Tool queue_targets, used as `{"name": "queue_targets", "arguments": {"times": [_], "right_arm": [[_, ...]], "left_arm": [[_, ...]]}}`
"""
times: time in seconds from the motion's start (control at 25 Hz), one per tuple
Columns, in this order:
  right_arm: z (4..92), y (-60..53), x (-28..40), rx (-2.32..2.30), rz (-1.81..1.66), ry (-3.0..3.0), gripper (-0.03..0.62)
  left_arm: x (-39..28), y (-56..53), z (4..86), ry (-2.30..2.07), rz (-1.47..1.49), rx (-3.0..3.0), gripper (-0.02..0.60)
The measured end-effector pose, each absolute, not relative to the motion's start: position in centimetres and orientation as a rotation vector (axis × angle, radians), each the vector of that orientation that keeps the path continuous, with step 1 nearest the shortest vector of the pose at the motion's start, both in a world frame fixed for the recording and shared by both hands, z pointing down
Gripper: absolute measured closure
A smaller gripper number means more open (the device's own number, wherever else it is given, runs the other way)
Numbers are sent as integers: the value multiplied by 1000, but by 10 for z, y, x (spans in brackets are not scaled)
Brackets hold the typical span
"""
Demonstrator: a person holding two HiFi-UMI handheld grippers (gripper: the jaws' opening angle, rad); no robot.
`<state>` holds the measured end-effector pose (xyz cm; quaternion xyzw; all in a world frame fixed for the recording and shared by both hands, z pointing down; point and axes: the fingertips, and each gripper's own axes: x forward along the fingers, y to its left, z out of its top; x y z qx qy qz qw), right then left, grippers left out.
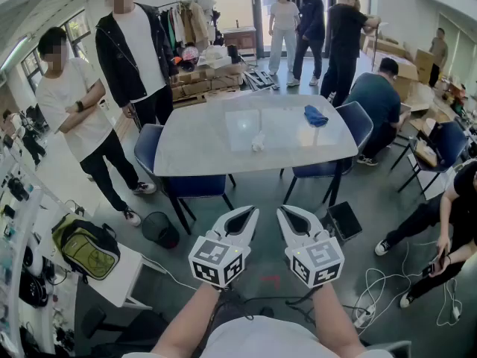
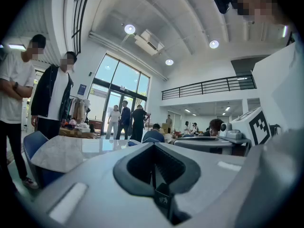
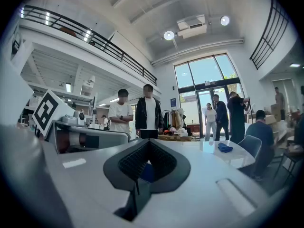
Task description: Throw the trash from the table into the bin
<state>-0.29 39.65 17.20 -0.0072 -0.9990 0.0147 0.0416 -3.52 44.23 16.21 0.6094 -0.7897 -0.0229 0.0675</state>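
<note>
**A:** Where is the trash to be found, and how are the tongs set?

**B:** A crumpled white wad (image 1: 258, 142) is seen near the middle of the table (image 1: 201, 151). A blue cloth (image 1: 315, 115) lies well apart from it, toward the far right edge. The left tongs (image 1: 252, 211) and the right tongs (image 1: 283, 211) are both clenched on nothing and held level, short of the table.

**A:** How is the wad expected to handle?

**B:** It is judged light, soft and easily crushed, probably paper or tissue. It may be pinched almost anywhere, best across its raised top. The cloth would be limp and is best gathered at a fold. A round black bin (image 1: 160, 230) is seen on the floor by the table's near left leg.
</note>
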Motion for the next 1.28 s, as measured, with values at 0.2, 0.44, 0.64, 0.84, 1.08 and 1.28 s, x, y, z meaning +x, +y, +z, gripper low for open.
{"name": "queue_targets", "arguments": {"times": [0.2, 0.44, 0.64, 0.84, 1.08, 1.28], "right_arm": [[173, 403, -5, -18, 65, -3065, 566], [174, 401, -5, -24, 53, -3056, 566], [173, 399, -7, -24, 46, -3051, 566], [174, 390, -10, -25, 51, -3051, 566], [175, 373, -18, -27, 59, -3062, 566], [180, 363, -34, -21, 82, -3064, 566]], "left_arm": [[-38, 449, 164, -2378, -73, 1837, 580], [-37, 446, 166, -2374, -76, 1833, 580], [-39, 446, 164, -2376, -76, 1830, 580], [-43, 438, 167, -2374, -66, 1826, 580], [-50, 421, 167, -2380, -60, 1830, 580], [-66, 413, 172, -2378, -57, 1819, 580]]}}
